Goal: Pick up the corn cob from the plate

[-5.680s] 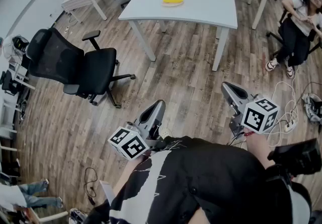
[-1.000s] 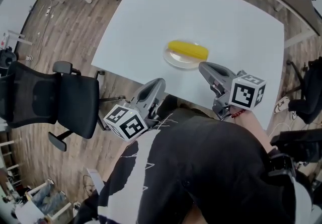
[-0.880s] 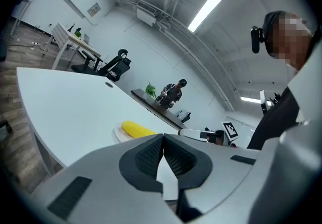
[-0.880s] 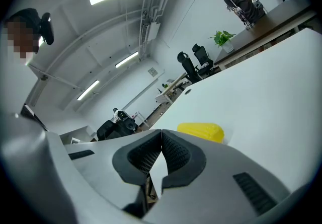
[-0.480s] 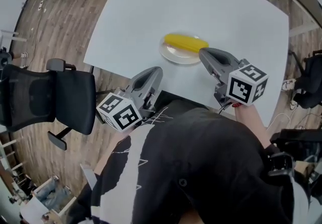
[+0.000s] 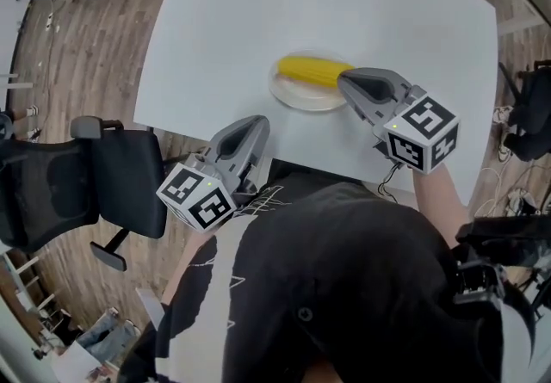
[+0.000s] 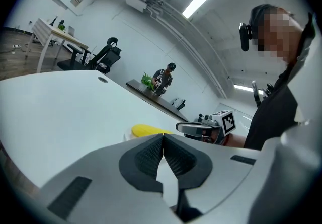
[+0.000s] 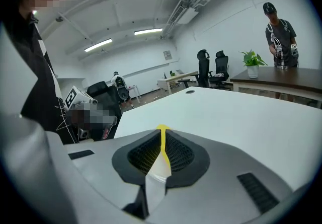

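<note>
One white counter [image 6: 258, 11]. One black office chair [image 6: 77, 192] off its left edge. Two grippers: left gripper [image 6: 258, 121] at the near edge, jaws pressed together, empty. Right gripper [image 6: 344, 80] likewise pressed together and empty, tip just beside the cob's end. One plate [image 6: 297, 97], mid-counter. One corn cob [image 6: 312, 70] lying on it.

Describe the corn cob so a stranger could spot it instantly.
Start at the large white table; near the person's side of it sits a pale round plate. The corn cob lies across that plate, just ahead of the right gripper. It is the only bright yellow thing on the tabletop.
</note>
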